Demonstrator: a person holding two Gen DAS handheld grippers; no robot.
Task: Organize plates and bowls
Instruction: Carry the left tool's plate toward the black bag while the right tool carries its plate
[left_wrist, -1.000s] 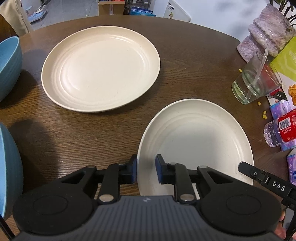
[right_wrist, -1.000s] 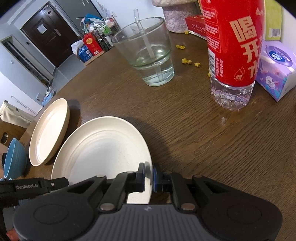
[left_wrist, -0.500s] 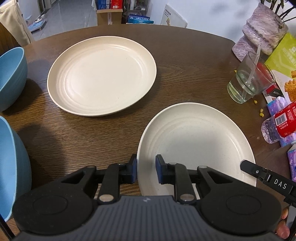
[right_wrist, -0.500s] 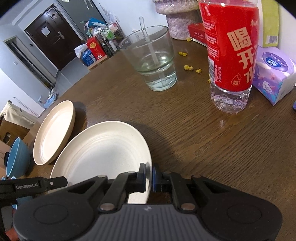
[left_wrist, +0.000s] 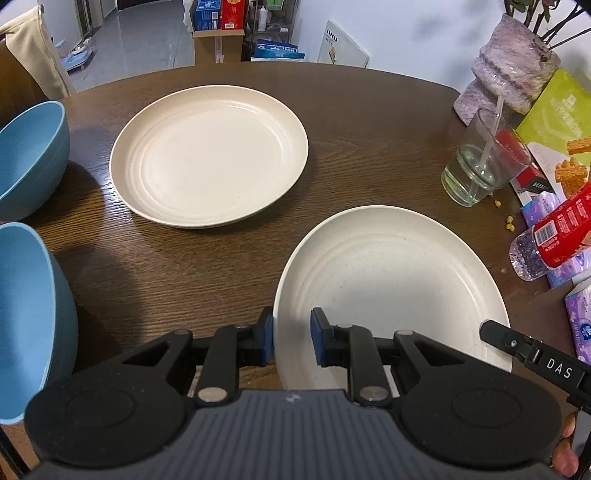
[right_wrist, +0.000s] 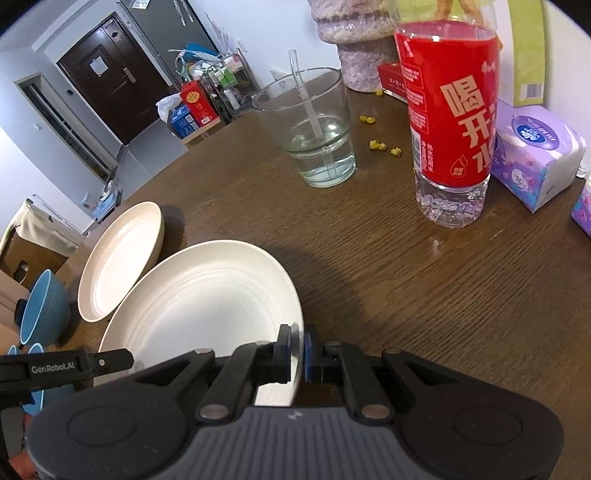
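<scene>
A cream plate (left_wrist: 391, 280) (right_wrist: 199, 306) hangs just above the dark wooden table (left_wrist: 369, 110), casting a shadow on it. My left gripper (left_wrist: 291, 339) is shut on its left rim, one pad outside and one inside the rim. My right gripper (right_wrist: 297, 354) is shut on the opposite rim. A second cream plate (left_wrist: 208, 155) (right_wrist: 122, 258) lies flat farther back to the left. Two blue bowls (left_wrist: 29, 158) (left_wrist: 33, 321) stand at the table's left side; one blue bowl (right_wrist: 44, 310) also shows in the right wrist view.
At the right stand a glass with a straw (left_wrist: 480, 166) (right_wrist: 314, 136), a red-labelled bottle (right_wrist: 447, 122), purple tissue packs (right_wrist: 535, 155), a snack packet (left_wrist: 554, 122) and a purple vase (left_wrist: 509, 62). Yellow crumbs (right_wrist: 380, 146) lie near the glass.
Both grippers have risen a little with the plate held between them. The table, the far plate and the glass now look smaller and farther off.
</scene>
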